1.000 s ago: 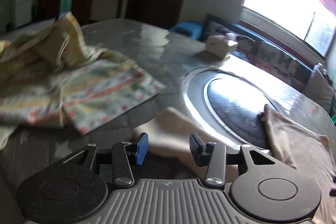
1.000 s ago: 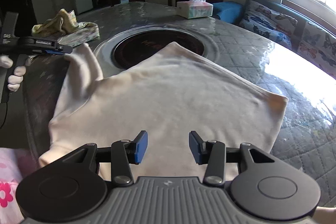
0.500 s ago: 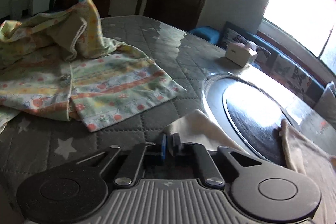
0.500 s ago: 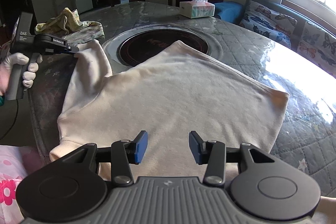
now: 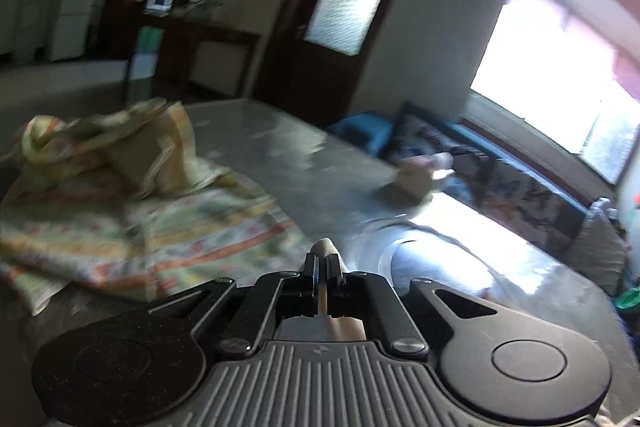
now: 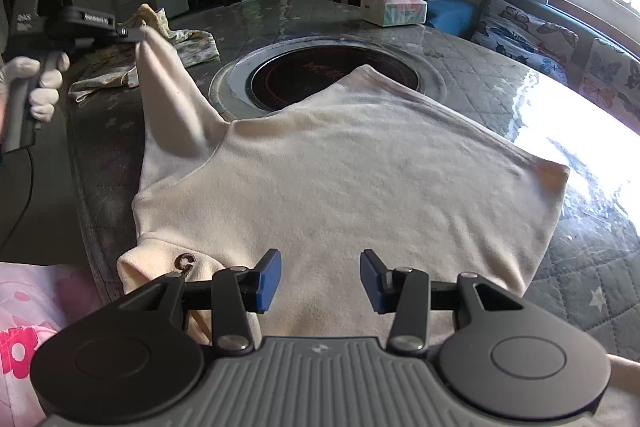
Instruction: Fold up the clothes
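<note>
Right wrist view: at the left edge, a gloved hand (image 6: pixel 38 83) is gripping the left gripper (image 6: pixel 136 34), whose jaws are clamping the sleeve (image 6: pixel 172 95) of a cream shirt (image 6: pixel 352 179) and holding it up off the table (image 6: pixel 472 67). Rightward, the shirt's body is lying flat, and the right gripper (image 6: pixel 319 281) is hovering over its near edge, jaws apart and empty.

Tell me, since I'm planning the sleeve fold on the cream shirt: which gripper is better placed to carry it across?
Left. The left gripper is shut on the sleeve, lifted off the table. The right gripper hangs open over the cream shirt, gripping nothing.
</note>
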`<state>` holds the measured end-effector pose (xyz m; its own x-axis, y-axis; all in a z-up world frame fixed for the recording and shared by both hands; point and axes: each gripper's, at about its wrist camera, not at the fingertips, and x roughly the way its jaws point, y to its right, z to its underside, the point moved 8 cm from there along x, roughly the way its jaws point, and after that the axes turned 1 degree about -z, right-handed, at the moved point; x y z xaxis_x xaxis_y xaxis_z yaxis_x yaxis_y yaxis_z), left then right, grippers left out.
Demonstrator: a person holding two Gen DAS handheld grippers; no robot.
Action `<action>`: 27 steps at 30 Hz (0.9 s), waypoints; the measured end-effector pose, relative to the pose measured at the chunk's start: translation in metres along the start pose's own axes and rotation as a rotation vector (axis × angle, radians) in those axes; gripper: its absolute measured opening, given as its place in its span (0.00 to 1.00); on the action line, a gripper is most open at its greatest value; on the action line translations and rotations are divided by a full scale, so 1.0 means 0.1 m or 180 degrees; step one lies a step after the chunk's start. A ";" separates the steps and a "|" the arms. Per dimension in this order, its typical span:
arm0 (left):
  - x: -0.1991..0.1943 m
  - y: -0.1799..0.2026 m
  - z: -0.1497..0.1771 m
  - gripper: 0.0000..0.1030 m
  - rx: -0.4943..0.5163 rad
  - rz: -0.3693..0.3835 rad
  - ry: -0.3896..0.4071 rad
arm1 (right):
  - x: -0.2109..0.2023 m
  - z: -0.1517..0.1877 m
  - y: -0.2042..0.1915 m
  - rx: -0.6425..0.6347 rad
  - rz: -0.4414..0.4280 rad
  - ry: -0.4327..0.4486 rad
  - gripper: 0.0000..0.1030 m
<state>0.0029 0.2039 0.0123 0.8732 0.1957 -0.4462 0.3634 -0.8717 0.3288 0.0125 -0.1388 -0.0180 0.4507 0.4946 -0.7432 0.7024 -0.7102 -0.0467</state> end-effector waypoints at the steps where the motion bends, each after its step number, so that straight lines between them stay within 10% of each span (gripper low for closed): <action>1: -0.05 0.13 -0.03 0.03 0.0055 0.0112 0.0027 | -0.02 -0.01 0.00 0.0005 0.0008 0.0021 0.43; 16: -0.64 2.27 0.57 0.04 0.0793 0.2113 -0.0417 | -0.42 0.17 0.41 0.0430 0.0341 0.0261 0.43; 22: -0.50 2.64 1.27 0.09 0.1116 0.2484 -0.1160 | -0.54 0.33 0.51 0.0567 0.0451 0.0245 0.43; 27: -0.47 2.45 1.42 0.11 0.1495 0.2387 -0.1237 | -0.62 0.32 0.55 0.0594 0.0481 0.0299 0.43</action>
<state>0.0044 -0.0828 -0.0045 0.6264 -0.5737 -0.5277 -0.4854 -0.8168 0.3118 0.0055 -0.2246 0.0043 0.5980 0.4140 -0.6863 0.5135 -0.8554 -0.0686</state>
